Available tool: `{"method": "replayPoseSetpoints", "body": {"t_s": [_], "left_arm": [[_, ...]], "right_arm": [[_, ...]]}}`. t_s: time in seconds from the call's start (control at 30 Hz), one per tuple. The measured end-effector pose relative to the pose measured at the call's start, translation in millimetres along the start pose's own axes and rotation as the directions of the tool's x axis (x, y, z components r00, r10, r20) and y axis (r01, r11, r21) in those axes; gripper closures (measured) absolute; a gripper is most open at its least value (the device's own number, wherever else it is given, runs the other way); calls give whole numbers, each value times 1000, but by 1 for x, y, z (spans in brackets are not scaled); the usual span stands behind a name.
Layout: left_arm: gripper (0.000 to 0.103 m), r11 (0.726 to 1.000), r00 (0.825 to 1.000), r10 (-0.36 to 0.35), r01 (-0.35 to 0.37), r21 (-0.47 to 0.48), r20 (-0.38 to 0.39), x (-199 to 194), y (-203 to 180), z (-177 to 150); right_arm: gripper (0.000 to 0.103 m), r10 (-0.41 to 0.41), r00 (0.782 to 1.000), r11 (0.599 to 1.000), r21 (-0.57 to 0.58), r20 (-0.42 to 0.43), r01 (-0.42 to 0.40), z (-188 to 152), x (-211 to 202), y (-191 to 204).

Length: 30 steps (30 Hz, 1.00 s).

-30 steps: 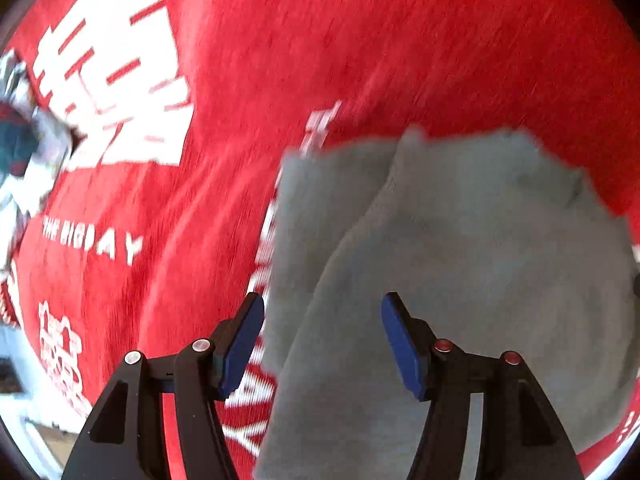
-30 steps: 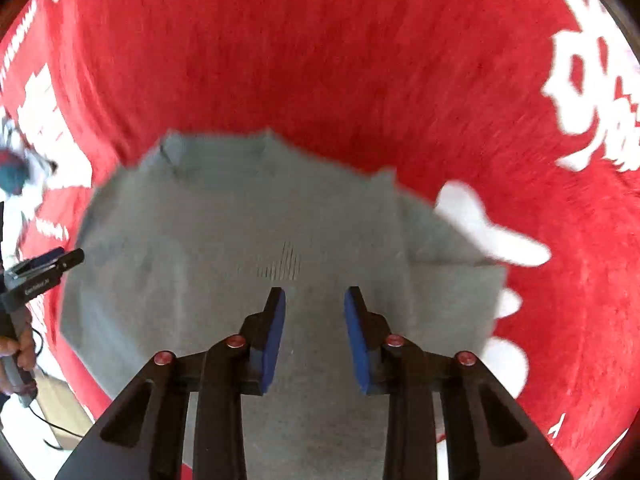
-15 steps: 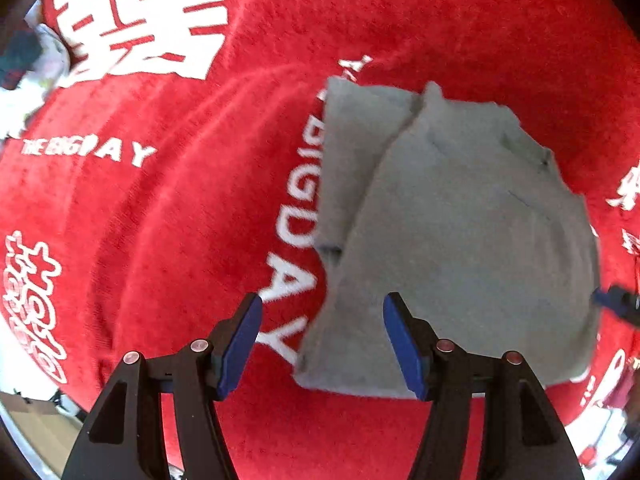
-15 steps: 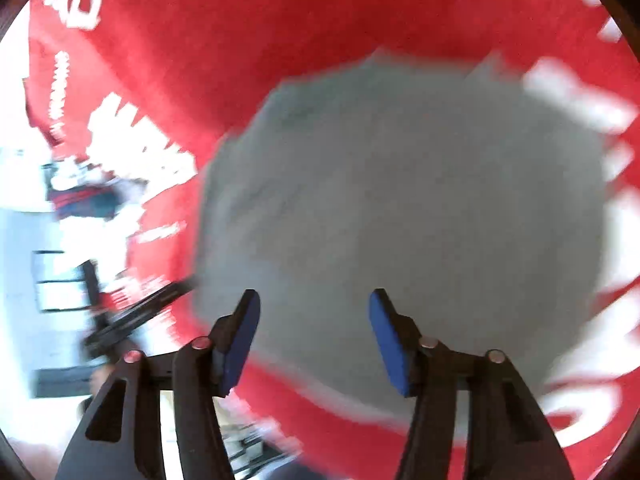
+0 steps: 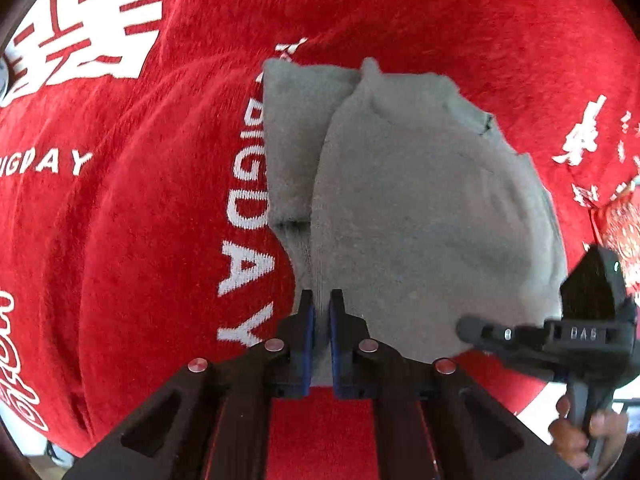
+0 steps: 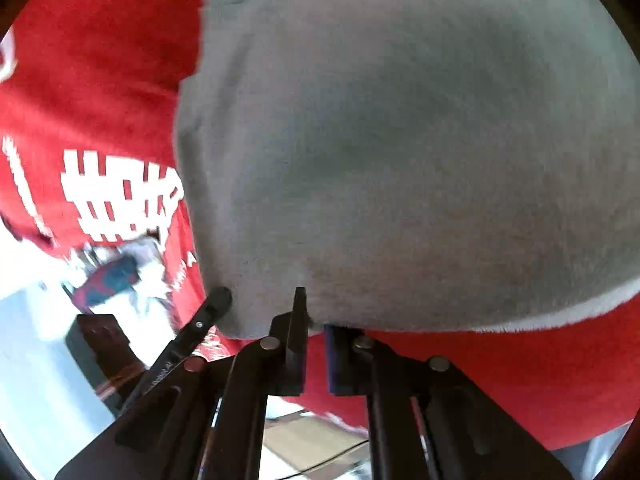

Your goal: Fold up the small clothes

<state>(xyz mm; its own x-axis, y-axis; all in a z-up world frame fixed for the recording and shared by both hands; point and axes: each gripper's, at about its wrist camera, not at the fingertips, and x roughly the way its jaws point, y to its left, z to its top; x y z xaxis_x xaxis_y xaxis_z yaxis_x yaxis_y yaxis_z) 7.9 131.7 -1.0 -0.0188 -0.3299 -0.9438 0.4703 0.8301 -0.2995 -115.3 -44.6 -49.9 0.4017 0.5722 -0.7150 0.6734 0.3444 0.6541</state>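
Observation:
A small grey garment (image 5: 416, 208) lies on a red cloth (image 5: 132, 216), with one sleeve folded in along its left side. My left gripper (image 5: 321, 312) is shut on the garment's near left hem edge. My right gripper (image 6: 314, 316) is shut on the near hem of the same garment (image 6: 400, 152), which fills most of the right wrist view. The right gripper also shows in the left wrist view (image 5: 480, 330) at the garment's near right corner. The left gripper's finger (image 6: 212, 304) shows in the right wrist view at the other corner.
The red cloth carries white lettering (image 5: 244, 208) and white characters (image 5: 84, 24). A dark blue and red object (image 6: 108, 280) lies at the cloth's edge. A hand (image 5: 580, 432) holds the right gripper's handle. The cloth's near edge drops off to a pale floor (image 6: 36, 360).
Both grippers were open above the garment. They have come down to its near hem and closed on it, the left at one corner and the right at the other.

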Motion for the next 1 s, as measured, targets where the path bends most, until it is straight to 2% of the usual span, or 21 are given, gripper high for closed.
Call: {"method": "replayPoseSetpoints", "body": {"t_s": [0.07,0.13,0.23,0.33,0.4,0.47,0.53,0.57,0.6,0.7,0.73,0.77,0.8,0.83,0.93,0.97,1.0], "left_arm": [[95,1000,1000,16,-16,23,-17,5,3,-7],[95,999,999,35,-33,37,-37,12,8,-15],[95,1000,1000,14,-14,5,-23,3,15,-20],[95,999,999,32,-32,-27,27,-20,17,-25],[95,998,997,51,-49,-43,56,-36,18,-32],[95,995,994,74,-69,-66,80,-53,23,-41],[95,992,990,101,-92,-90,96,-64,28,-52],[95,989,989,113,-103,-102,100,-69,31,-58],[95,987,987,124,-112,-114,101,-73,34,-64],[95,974,979,173,-154,-165,106,-82,44,-83],[95,969,976,188,-166,-184,111,-87,48,-89],[95,965,974,197,-173,-197,113,-92,51,-96],[95,962,972,205,-179,-207,114,-94,52,-101],[95,957,969,217,-188,-220,115,-98,56,-106],[95,950,962,239,-204,-237,129,-109,59,-115],[95,948,960,246,-209,-240,134,-112,59,-117],[95,946,958,252,-215,-243,137,-115,58,-120]], "right_arm": [[96,-105,994,990,-101,-21,102,-9,5,11],[96,-182,981,977,-125,-60,174,-10,13,6],[91,-223,970,966,-157,-100,205,-8,14,19],[91,-251,960,939,-273,-121,211,-16,5,49],[91,-265,962,905,-363,-73,222,-20,-2,72],[91,-282,959,847,-464,21,259,-18,-3,104],[91,-323,939,796,-503,117,336,-2,12,131],[91,-338,930,789,-496,142,363,11,26,140],[91,-345,926,787,-491,150,373,22,38,148],[91,-419,898,738,-526,136,424,43,82,158],[91,-442,885,713,-543,143,444,41,93,163],[91,-458,871,670,-574,181,471,35,96,172],[91,-460,869,642,-608,181,466,26,97,178],[91,-458,872,631,-627,175,457,19,94,179],[91,-492,846,577,-650,208,495,-4,78,186],[89,-494,843,578,-644,212,501,-9,69,186],[73,-491,847,592,-635,204,496,-14,60,185]]}}
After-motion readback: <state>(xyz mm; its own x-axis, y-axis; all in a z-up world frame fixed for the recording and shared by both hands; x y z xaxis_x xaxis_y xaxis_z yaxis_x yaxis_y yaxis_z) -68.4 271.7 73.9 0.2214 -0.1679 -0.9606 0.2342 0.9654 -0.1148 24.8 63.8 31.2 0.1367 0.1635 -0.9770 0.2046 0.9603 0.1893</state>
